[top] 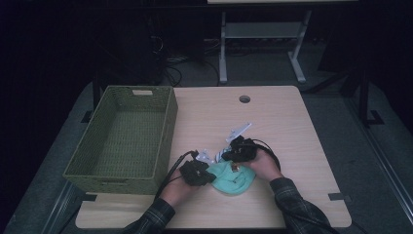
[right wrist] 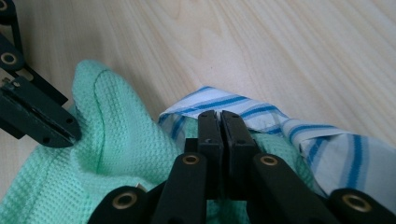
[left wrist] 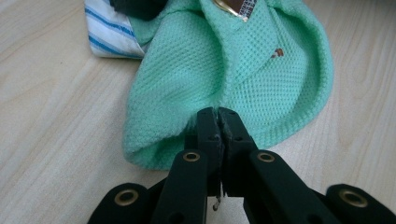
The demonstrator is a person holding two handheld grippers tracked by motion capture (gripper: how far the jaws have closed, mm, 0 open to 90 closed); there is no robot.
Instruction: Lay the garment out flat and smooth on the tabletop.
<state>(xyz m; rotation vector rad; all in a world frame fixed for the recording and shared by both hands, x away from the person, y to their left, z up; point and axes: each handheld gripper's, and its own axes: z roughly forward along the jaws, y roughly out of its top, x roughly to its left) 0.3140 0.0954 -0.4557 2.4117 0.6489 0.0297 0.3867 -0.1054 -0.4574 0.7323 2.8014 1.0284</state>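
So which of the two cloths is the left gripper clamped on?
The mint-green waffle-knit cloth: the left gripper pinches its edge. The white cloth with blue stripes lies at the right gripper instead.

Dark plaid sleeves [top: 292, 202] cover both forearms; each black gripper [left wrist: 219, 122] has brass-ringed rivets [left wrist: 191, 156] and trails a black cable [top: 171, 171].

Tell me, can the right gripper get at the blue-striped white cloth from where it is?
Probably yes: the right gripper is already shut at the edge of the blue-striped white cloth, beside the mint-green waffle-knit cloth that the left gripper pinches. Nothing blocks it.
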